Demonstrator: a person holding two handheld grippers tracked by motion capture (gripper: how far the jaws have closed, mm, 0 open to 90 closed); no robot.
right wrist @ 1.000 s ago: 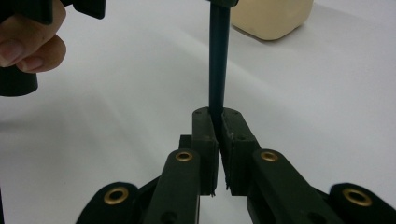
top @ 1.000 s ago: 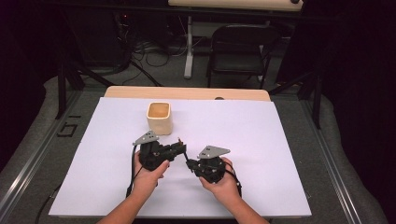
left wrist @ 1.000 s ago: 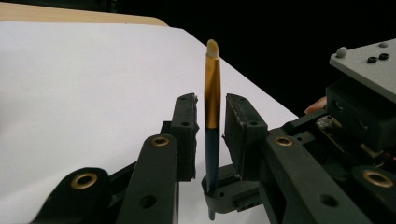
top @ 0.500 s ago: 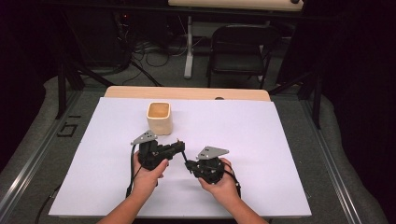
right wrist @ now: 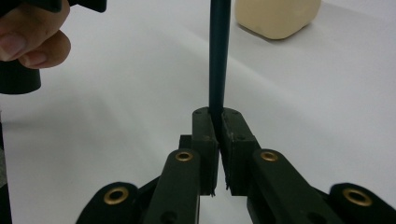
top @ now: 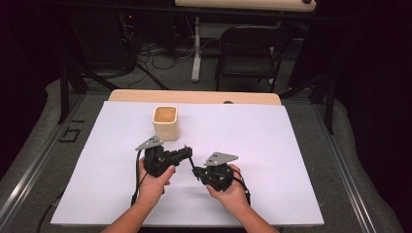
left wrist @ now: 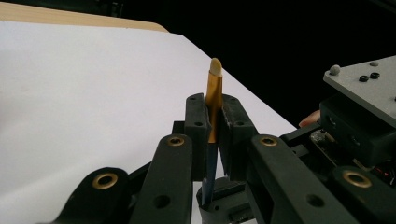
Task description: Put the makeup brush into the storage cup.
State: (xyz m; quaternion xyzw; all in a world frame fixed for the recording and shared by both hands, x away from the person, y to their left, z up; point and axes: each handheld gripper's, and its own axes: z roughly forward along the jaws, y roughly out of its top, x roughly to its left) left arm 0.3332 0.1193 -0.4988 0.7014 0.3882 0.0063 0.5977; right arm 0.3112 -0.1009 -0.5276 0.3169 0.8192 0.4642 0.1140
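Observation:
A thin dark blue pencil [left wrist: 214,93] with a gold ferrule and a pale eraser tip is held between both grippers, above the white sheet. My left gripper [left wrist: 214,105] is shut on the ferrule end, and the eraser sticks out past its jaws. My right gripper [right wrist: 218,121] is shut on the blue shaft [right wrist: 218,56]. In the high view the left gripper [top: 187,151] and right gripper [top: 195,171] meet tip to tip near the table's middle, with the pencil [top: 191,161] spanning the short gap.
A cream cup [top: 165,122] stands upright on the white sheet [top: 272,160], just beyond the left gripper. It also sits at the top of the right gripper view as the cup [right wrist: 278,16]. A black folding chair [top: 250,53] stands behind the table.

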